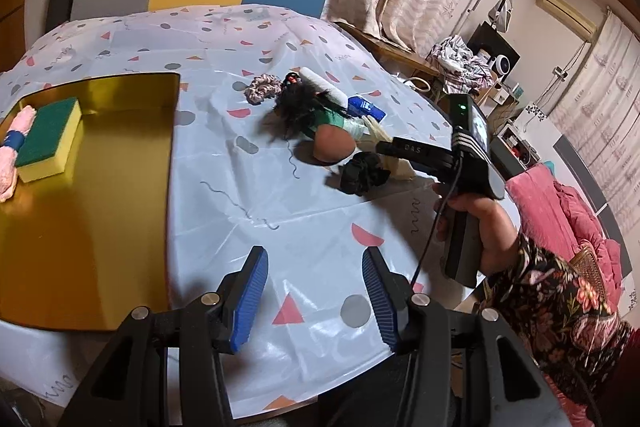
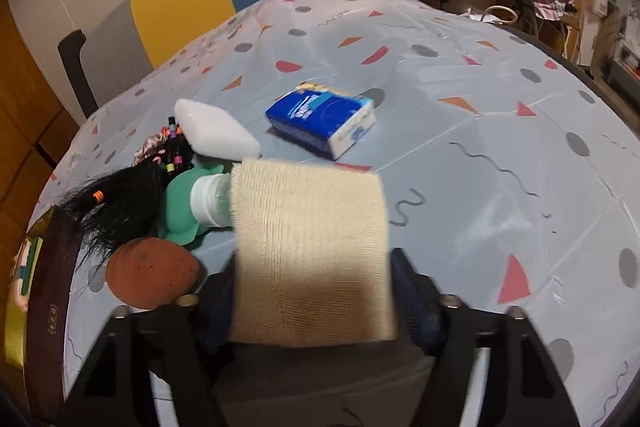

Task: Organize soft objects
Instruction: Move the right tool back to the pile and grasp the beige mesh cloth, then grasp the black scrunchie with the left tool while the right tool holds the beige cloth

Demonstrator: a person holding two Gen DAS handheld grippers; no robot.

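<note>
The beige gauze [image 2: 312, 259] hides the right gripper's [image 2: 316, 291] pads and part of the clear bottle [image 2: 212, 201], while the pink plush [image 1: 14, 147] is cut off at the left edge.

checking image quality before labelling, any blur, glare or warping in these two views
Left wrist view: sharp, with glare on the gold tray and glossy tablecloth, and fisheye bending at the edges. Right wrist view: dimmer and softer, the beige gauze pad between the jaws is blurred, and the table edge curves strongly.

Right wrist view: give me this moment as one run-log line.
right tongs: shut on beige gauze roll | left tongs: open, empty | gold tray: green-yellow sponge inside
</note>
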